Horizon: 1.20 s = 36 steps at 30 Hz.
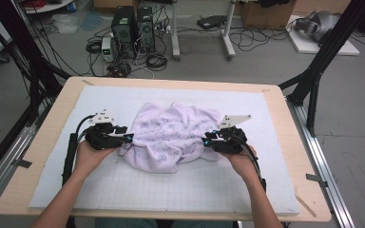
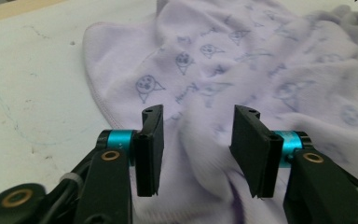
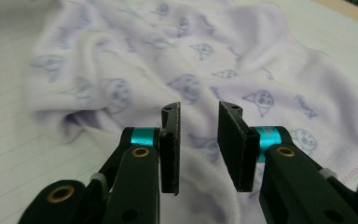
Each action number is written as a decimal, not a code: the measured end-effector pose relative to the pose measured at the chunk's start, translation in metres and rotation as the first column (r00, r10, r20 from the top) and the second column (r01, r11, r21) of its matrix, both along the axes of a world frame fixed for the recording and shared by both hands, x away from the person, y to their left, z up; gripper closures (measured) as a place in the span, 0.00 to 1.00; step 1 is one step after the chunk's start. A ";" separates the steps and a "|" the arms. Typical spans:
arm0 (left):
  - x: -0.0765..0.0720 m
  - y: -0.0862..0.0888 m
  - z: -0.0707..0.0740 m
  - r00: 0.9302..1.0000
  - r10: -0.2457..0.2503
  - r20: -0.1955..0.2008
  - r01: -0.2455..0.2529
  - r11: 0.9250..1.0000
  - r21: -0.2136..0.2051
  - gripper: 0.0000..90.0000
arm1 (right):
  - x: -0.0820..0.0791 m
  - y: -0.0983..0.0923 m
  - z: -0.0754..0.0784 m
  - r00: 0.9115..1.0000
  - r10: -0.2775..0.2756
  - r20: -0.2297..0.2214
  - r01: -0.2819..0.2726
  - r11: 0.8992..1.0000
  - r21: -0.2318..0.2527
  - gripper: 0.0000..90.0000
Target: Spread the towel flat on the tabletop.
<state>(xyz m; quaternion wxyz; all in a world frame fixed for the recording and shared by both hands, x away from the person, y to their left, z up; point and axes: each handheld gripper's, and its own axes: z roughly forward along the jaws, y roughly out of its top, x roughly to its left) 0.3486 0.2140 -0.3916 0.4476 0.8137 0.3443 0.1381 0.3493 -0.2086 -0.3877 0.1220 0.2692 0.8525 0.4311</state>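
A crumpled lilac cloth (image 1: pixel 171 133) printed with small cartoon faces lies in the middle of the white gridded mat (image 1: pixel 171 190). My left gripper (image 1: pixel 127 139) is at the cloth's left edge. In the left gripper view it (image 2: pixel 198 114) stands open, with a raised fold of the cloth (image 2: pixel 261 70) running between its jaws. My right gripper (image 1: pixel 205 141) is at the cloth's right edge. In the right gripper view it (image 3: pixel 199 112) is open with a narrower gap, over a rolled hem of the cloth (image 3: pixel 168 60). A hand holds each gripper from the near side.
The mat covers most of a wooden table (image 1: pixel 290 142). Black frame posts (image 1: pixel 313 80) stand at both far corners. Computer towers (image 1: pixel 133 28) and cables sit on the floor behind the table.
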 end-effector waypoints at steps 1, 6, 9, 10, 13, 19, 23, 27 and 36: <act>-0.004 0.001 0.002 1.000 -0.006 0.007 0.006 1.000 0.004 0.58 | -0.006 0.001 0.002 1.000 0.014 -0.001 -0.014 1.000 0.003 0.75; -0.023 -0.002 0.002 0.999 -0.048 0.019 0.047 0.999 0.021 0.53 | -0.026 0.011 0.001 0.996 0.084 0.014 -0.084 0.996 0.001 0.69; -0.027 -0.014 -0.008 0.995 -0.100 -0.007 0.100 0.992 0.072 0.54 | -0.026 0.022 -0.011 0.995 0.103 -0.006 -0.103 0.994 -0.032 0.67; -0.027 -0.018 -0.013 0.994 -0.110 -0.019 0.111 0.991 0.079 0.54 | -0.025 0.027 -0.016 0.994 0.110 -0.024 -0.110 0.993 -0.038 0.67; -0.024 -0.029 -0.029 0.988 -0.139 -0.061 0.146 0.980 0.136 0.58 | -0.024 0.039 -0.030 0.991 0.120 -0.052 -0.124 0.989 -0.085 0.65; -0.024 -0.042 -0.040 0.989 -0.145 -0.038 0.150 0.964 0.218 0.79 | -0.018 0.054 -0.048 0.990 0.124 -0.067 -0.132 0.981 -0.139 0.80; -0.025 -0.039 -0.038 0.987 -0.157 -0.044 0.163 0.966 0.201 0.89 | -0.017 0.056 -0.050 0.985 0.156 -0.074 -0.165 0.977 -0.138 0.97; -0.031 -0.031 -0.026 0.988 -0.154 -0.014 0.154 0.976 0.154 0.90 | -0.022 0.049 -0.042 0.984 0.171 -0.053 -0.176 0.975 -0.137 0.99; -0.046 -0.012 0.007 0.989 -0.133 0.064 0.131 0.991 0.037 0.91 | -0.037 0.011 -0.006 0.988 0.150 0.033 -0.144 0.981 -0.130 0.99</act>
